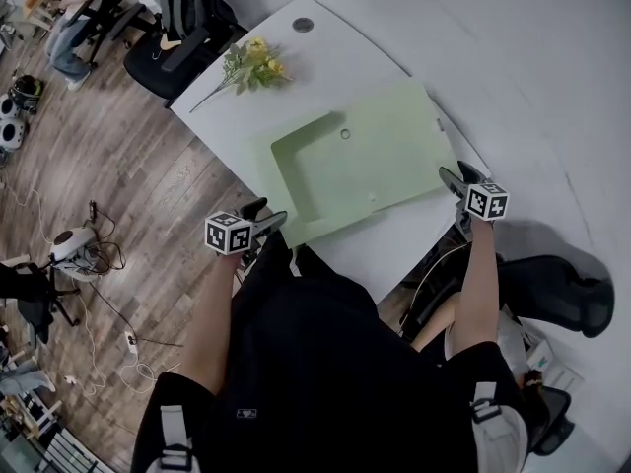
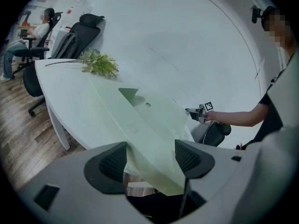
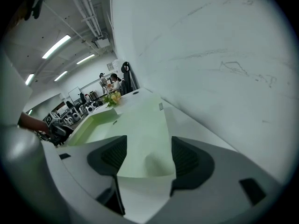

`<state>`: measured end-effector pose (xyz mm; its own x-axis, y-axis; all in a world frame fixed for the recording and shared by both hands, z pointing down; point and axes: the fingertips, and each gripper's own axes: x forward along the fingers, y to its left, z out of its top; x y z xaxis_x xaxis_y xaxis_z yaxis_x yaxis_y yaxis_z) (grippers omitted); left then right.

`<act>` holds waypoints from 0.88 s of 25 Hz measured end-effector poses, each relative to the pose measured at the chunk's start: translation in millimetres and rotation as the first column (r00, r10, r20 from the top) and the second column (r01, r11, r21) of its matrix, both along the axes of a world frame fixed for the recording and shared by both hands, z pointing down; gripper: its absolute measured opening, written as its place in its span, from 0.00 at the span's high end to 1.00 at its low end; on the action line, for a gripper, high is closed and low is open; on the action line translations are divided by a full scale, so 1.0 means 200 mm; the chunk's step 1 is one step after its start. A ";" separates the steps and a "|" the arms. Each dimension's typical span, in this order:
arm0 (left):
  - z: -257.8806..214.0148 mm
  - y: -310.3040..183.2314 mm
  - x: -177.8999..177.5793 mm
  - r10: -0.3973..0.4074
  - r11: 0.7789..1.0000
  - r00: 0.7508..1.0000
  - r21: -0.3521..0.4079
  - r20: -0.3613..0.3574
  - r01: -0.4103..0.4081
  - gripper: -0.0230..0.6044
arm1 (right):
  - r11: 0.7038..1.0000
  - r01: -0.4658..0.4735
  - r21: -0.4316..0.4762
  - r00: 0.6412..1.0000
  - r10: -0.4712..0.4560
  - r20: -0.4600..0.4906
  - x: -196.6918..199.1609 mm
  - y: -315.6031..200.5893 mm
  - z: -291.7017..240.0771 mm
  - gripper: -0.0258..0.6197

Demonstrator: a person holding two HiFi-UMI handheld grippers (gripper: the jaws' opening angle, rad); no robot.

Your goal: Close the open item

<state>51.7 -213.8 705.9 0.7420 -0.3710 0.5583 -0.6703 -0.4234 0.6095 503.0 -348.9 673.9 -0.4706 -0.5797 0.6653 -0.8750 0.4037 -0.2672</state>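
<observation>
Left gripper view: your left gripper (image 2: 150, 160) is released, its pads wide apart. The near-left corner of the green folder (image 2: 149, 125) sits between them, unpinched.
Right gripper view: your right gripper (image 3: 145, 158) is also unclenched and straddles the folder's near-right corner.
Folder's place: it lies along the table's (image 1: 325, 37) near edge, and its left corner seems to overhang.
Risk: if you clamp one side only, the thin sheet may buckle or skid off that edge.
Risk beyond: a hard shove could sweep it into the flower sprig (image 1: 251, 65) near the far-left corner.

Probably an office or lab: swivel chairs (image 1: 187, 37), white desk (image 1: 335, 52), a seated person (image 1: 74, 16), strip lights (image 3: 57, 46).
</observation>
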 end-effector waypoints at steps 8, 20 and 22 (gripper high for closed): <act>0.00 0.00 -0.01 0.014 1.000 1.000 -0.012 0.001 -0.014 0.46 | 0.996 -0.012 0.086 0.985 -0.002 0.171 -0.01 0.04 -0.25 0.72; -0.01 0.00 -0.01 0.050 0.999 0.999 -0.003 0.005 -0.050 0.46 | 0.971 0.124 0.205 0.785 -0.222 0.578 -0.32 0.16 -0.67 0.88; -0.01 0.00 -0.01 0.049 0.999 0.999 -0.002 0.001 -0.049 0.46 | 0.966 0.136 0.221 0.740 -0.247 0.626 -0.36 0.17 -0.70 0.88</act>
